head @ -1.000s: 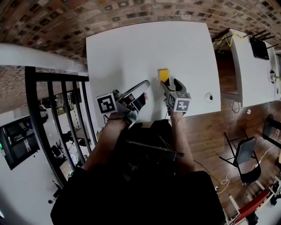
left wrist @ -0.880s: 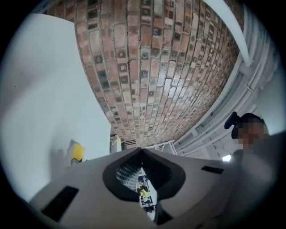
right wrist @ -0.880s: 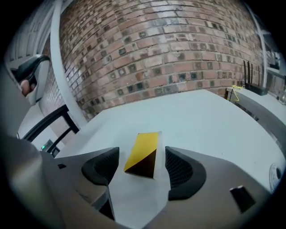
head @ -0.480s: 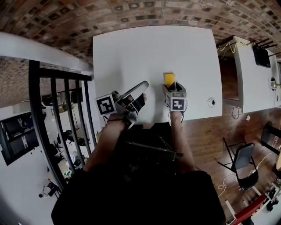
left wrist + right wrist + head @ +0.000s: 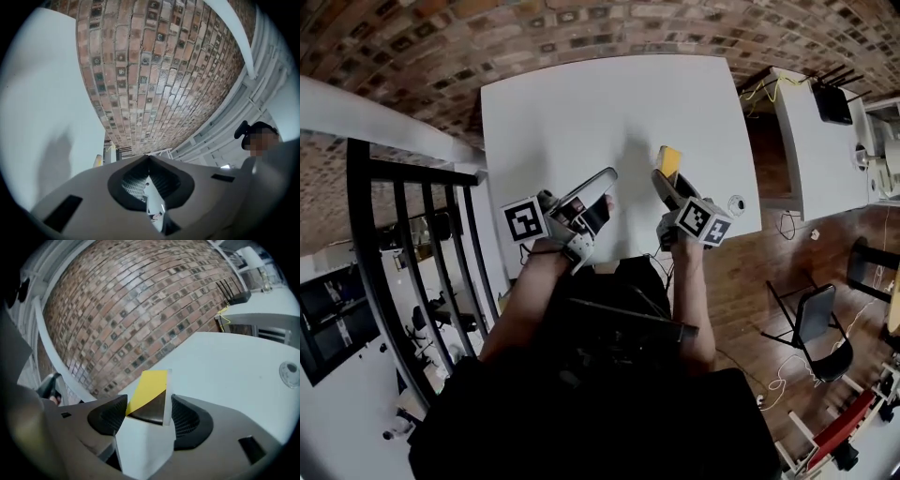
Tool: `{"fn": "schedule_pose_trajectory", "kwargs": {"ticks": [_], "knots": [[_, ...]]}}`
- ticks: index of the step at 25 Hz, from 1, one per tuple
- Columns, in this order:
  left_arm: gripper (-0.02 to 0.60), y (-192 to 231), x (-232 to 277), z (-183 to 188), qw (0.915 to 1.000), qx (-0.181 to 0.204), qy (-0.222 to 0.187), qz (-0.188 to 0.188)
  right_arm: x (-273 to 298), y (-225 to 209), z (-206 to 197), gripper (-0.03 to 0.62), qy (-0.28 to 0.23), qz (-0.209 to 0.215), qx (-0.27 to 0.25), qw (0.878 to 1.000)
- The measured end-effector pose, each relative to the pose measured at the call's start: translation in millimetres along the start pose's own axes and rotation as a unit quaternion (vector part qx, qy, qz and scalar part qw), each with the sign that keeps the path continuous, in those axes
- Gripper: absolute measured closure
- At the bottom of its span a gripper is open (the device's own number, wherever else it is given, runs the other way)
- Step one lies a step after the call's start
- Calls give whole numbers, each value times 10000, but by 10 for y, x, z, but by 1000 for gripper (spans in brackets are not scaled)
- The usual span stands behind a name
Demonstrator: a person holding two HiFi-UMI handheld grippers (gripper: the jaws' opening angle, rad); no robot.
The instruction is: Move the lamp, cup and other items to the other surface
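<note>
Lower left of centre, head view: my left tongs (image 5: 607, 176) are pressed together with nothing between them, over the near part of the white tabletop (image 5: 581, 103). Right of centre: my right tongs (image 5: 667, 184) are clamped on a small yellow-and-white box (image 5: 671, 159), pads on its two flat sides, above the tabletop's lower right; contact with the surface not discernible. Judgement: box is probably light, thin-walled card with smooth faces, so crushable and may slip. Grip low across the broad faces, moderate squeeze.
</note>
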State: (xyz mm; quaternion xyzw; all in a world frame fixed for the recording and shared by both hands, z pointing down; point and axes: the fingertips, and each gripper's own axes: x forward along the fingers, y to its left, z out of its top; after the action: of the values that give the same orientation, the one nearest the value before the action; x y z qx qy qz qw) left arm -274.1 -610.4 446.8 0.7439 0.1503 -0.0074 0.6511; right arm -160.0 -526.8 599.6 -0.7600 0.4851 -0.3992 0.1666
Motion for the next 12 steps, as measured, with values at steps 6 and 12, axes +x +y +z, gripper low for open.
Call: {"fn": "schedule_pose_trajectory", "kwargs": {"ticks": [6, 12], "knots": [[580, -200, 30, -154, 9989, -65, 268, -385, -478, 416, 345, 269, -949, 668, 1098, 9872], [580, -362, -9, -277, 9961, -127, 528, -691, -935, 802, 509, 269, -1748, 1197, 1898, 9587]]}}
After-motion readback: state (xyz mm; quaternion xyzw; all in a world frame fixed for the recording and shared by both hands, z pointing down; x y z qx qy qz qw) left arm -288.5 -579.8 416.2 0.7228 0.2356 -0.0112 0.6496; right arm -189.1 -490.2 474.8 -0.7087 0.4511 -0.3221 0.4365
